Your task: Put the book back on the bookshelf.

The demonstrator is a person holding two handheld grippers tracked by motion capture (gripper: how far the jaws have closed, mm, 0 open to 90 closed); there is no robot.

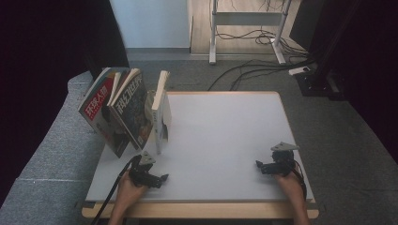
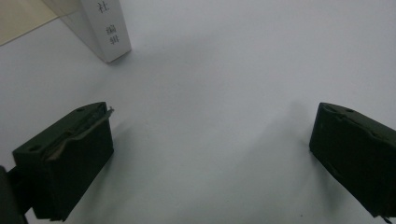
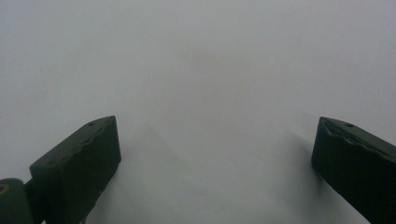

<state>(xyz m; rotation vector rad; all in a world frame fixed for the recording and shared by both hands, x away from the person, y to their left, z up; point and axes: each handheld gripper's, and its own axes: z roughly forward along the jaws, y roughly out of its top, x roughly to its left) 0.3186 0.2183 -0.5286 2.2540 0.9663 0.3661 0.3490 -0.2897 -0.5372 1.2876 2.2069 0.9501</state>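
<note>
Left tool (image 1: 162, 178) low on the desk (image 1: 220, 136), jaws wide apart, empty, hand (image 1: 127, 185) behind. Books (image 1: 129, 112) standing just ahead and left of it, nearest spine (image 2: 108, 30) close. Right tool (image 1: 259, 165) likewise open, empty, well apart from books.

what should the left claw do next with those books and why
Probably ease the left claw forward toward the white book, the nearest of the standing books. Its jaws are wide apart and hold nothing, and the left gripper view shows that book's spine just ahead on the table. The right claw is open too, but sits far across the table.
</note>
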